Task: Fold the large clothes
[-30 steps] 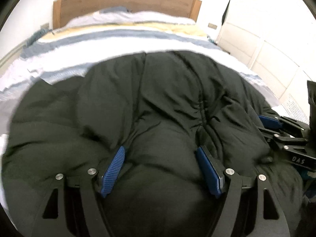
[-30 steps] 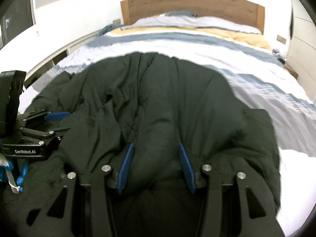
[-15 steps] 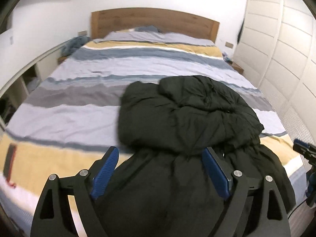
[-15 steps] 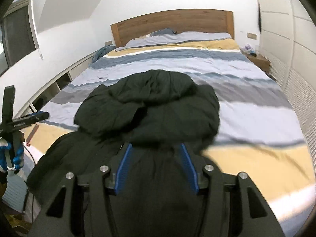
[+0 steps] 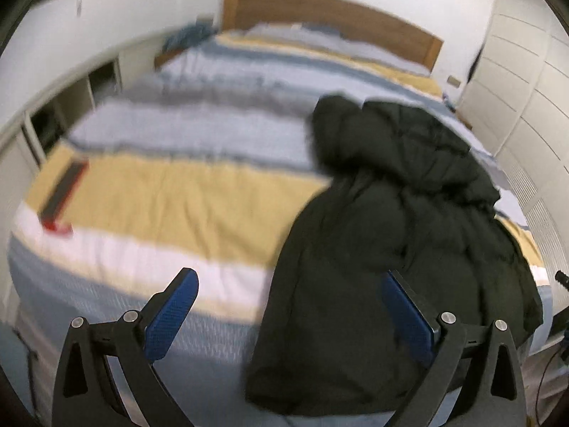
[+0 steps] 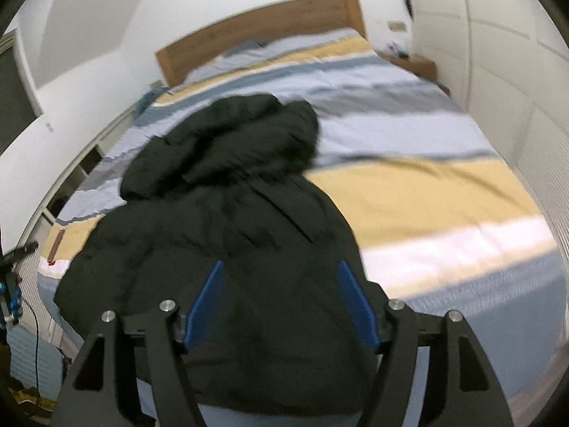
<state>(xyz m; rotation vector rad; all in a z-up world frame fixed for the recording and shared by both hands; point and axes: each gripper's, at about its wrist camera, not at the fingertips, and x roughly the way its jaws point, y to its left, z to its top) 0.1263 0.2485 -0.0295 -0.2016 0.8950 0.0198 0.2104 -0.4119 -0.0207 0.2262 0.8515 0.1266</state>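
Both grippers have pulled back from the black puffer jacket (image 5: 402, 235), jaws just widening — left gripper (image 5: 288, 311) and right gripper (image 6: 284, 300) grip nothing. Jacket lies bunched at the bed's (image 5: 170, 192) foot edge, hem overhanging — apparently released to regrip.

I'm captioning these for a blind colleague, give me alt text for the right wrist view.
A black puffy coat lies on a striped bed, hood toward the wooden headboard and hem hanging over the near edge. The right tongs hover open above its lower part, gripping nothing, their jaws having just been opening. The picture is motion-blurred.
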